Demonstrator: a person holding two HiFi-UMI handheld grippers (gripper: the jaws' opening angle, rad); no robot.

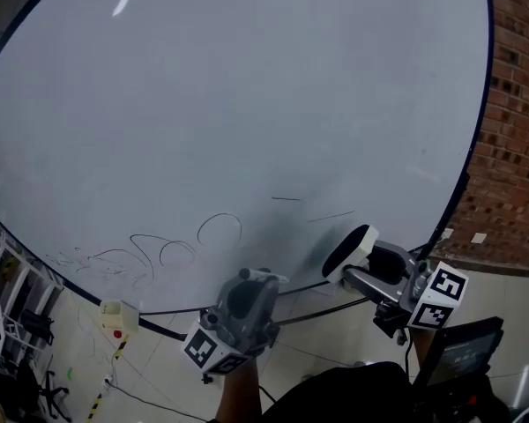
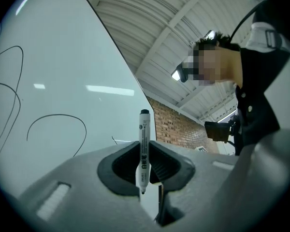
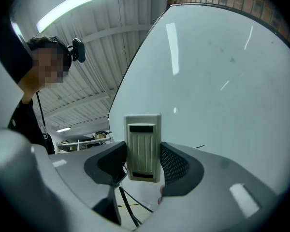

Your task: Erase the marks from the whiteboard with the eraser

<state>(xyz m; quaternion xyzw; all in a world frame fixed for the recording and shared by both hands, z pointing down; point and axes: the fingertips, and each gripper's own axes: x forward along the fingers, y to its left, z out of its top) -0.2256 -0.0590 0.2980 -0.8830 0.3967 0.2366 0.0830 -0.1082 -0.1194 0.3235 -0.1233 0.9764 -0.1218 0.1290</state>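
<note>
Broad whiteboard [image 1: 247, 86] face lies open; brick wall [image 1: 517, 104] bounds right

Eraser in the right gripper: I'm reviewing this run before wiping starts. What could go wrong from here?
The eraser sits near the lower edge of the whiteboard; a stroke could slide off it. The left gripper holds a marker near the marks; it might add lines.

Brightness: head view dim and grey; both gripper views brighter
Source: ceiling strip light [image 3: 76, 4] overhead, a smaller lamp [image 2: 176, 74] under the roof
Glare: pale streaks reflected on the whiteboard [image 1: 247, 104]
Shadow: soft grey patch low on the board
Distortion: fisheye, board edge bowed, corners black
Focus: marker [image 2: 143, 149] and eraser [image 3: 143, 146] sharp, nearest foreground soft
</note>
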